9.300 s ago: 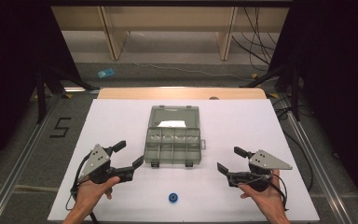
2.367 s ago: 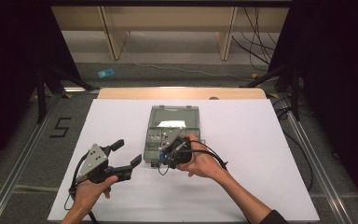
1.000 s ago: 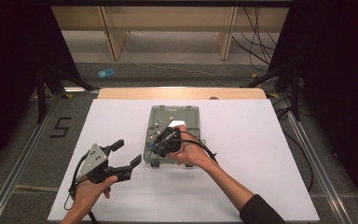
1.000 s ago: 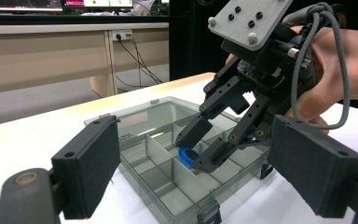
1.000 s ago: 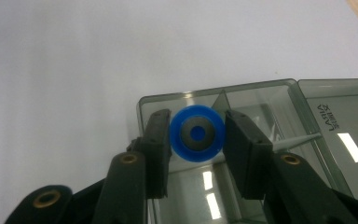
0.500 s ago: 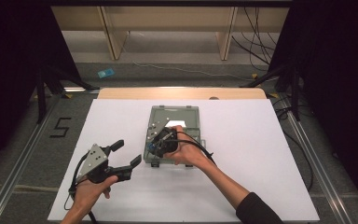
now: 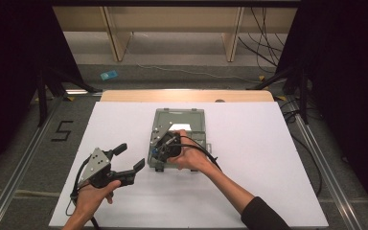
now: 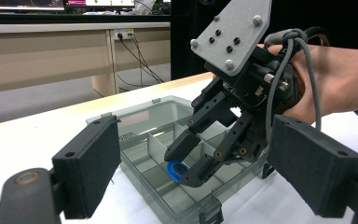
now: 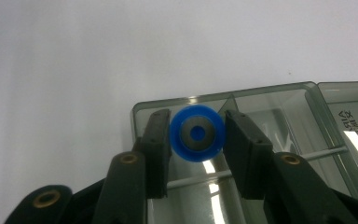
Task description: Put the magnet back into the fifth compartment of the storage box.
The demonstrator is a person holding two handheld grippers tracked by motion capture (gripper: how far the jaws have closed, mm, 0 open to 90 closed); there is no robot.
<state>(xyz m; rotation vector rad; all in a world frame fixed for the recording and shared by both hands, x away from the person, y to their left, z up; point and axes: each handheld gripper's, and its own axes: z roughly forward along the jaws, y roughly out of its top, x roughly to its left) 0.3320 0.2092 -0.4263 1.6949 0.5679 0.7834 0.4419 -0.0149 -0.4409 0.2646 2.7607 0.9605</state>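
The right tool is hanging over the near left corner of a clear plastic organizer box, which is lying open on the white counter. Its two black jaws are pressing on either side of a small blue wheel with a grey hub. In the right gripper view the wheel is sitting squarely between the pads, directly above a corner compartment of the box. In the left gripper view the same tool is pointing steeply down into the box, and the wheel is showing between its tips, low among the dividers; whether it is touching the floor of the compartment cannot be told.

The left tool is resting in the person's left hand on the counter, just left of the box and apart from it. Its jaws are standing wide open with nothing between them, and they are facing toward the box. The box lid is lying back flat on the far side, with a white label showing through it.
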